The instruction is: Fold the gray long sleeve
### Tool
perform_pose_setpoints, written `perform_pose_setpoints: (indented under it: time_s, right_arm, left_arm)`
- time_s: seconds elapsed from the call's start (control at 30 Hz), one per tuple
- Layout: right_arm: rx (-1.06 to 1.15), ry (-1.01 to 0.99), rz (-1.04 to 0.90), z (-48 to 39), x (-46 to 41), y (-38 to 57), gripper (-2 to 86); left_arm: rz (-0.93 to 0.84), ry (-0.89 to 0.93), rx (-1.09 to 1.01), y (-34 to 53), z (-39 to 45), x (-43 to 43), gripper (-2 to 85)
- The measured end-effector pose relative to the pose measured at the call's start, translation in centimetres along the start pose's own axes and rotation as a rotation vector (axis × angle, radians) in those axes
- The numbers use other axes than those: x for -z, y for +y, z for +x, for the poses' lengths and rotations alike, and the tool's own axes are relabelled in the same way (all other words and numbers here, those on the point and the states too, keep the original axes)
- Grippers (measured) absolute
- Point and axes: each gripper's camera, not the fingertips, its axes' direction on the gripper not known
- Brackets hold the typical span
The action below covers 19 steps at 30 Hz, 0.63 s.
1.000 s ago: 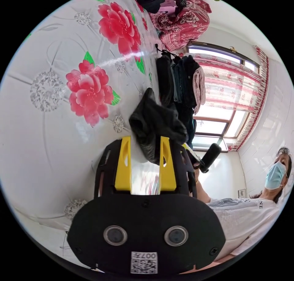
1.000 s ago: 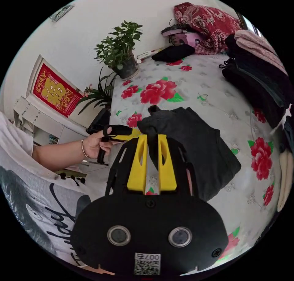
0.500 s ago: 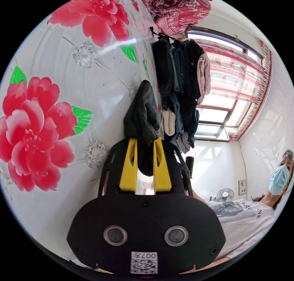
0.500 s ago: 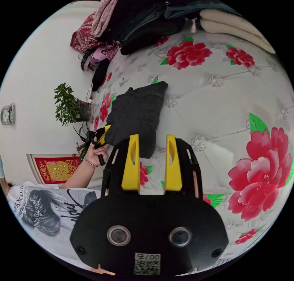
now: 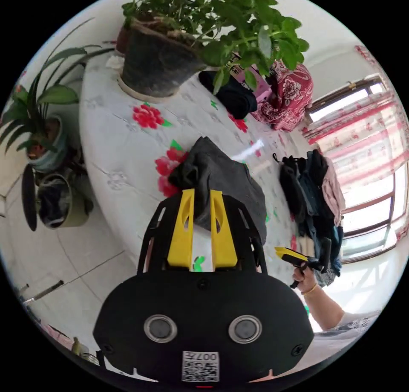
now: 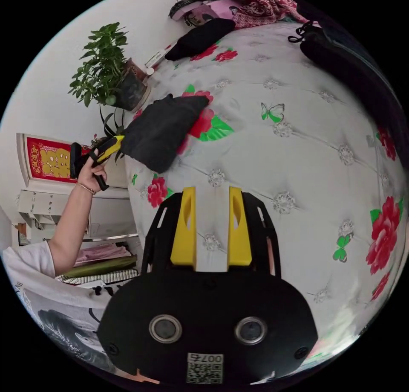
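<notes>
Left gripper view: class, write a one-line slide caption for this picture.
Left gripper shut on a folded gray shirt at the edge of a flowered bed, beside a potted plant.

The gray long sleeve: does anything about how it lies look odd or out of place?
The gray long sleeve is folded into a compact bundle, but it sits at the edge of the flowered surface, near the potted plant. The left tongs grip one bunched end. Nothing looks spilled or damaged.
</notes>
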Motion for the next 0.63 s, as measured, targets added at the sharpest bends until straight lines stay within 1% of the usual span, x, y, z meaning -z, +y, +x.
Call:
perform_pose_setpoints:
  time_s: [0.07, 0.13, 0.23, 0.3, 0.33, 0.37, 0.4, 0.43, 0.5, 0.57, 0.63]
  right_arm:
    - [0.037, 0.065, -0.046, -0.8, -0.5, 2.5, 6.7]
    - [0.066, 0.147, -0.094, -1.4, -0.7, 6.1, 5.9]
    - [0.114, 0.27, -0.162, -3.0, -0.1, 13.6, 4.2]
    - [0.155, 0.381, -0.249, -4.5, 0.1, 19.8, 2.8]
    - [0.151, 0.405, -0.276, -4.8, 0.0, 21.3, 2.4]
    - [0.136, 0.427, -0.325, -5.2, -0.3, 23.9, 1.7]
    - [0.12, 0.415, -0.367, -5.6, -0.8, 26.3, 1.1]
    - [0.107, 0.405, -0.386, -5.8, -1.1, 27.4, 0.9]
    - [0.054, 0.427, -0.249, -7.0, -1.1, 30.9, 0.6]
    - [-0.023, 0.46, -0.165, -7.4, -1.1, 32.5, 0.9]
    - [-0.176, 0.4, -0.079, -6.8, -0.4, 34.1, 1.5]
  left_arm:
    - [0.03, -0.078, -0.102, 2.8, 2.3, 0.9, 5.4]
    - [-0.009, -0.121, -0.205, 6.2, 5.2, -0.1, 4.9]
    - [-0.195, -0.116, -0.403, 12.7, 11.4, -5.1, 2.6]
    - [-0.39, -0.089, -0.639, 18.3, 17.6, -10.4, 0.1]
    - [-0.426, -0.099, -0.702, 19.8, 19.2, -11.7, -0.3]
    - [-0.477, -0.119, -0.813, 22.5, 22.1, -13.8, -0.6]
    - [-0.512, -0.115, -0.931, 24.9, 25.0, -15.5, -0.8]
    - [-0.523, -0.11, -0.99, 26.0, 26.5, -16.2, -0.8]
    - [-0.545, -0.087, -1.172, 29.7, 31.4, -18.4, -0.9]
    - [-0.584, -0.069, -1.254, 32.0, 34.1, -20.1, -0.9]
    - [-0.618, -0.076, -1.3, 34.0, 36.1, -21.7, -1.0]
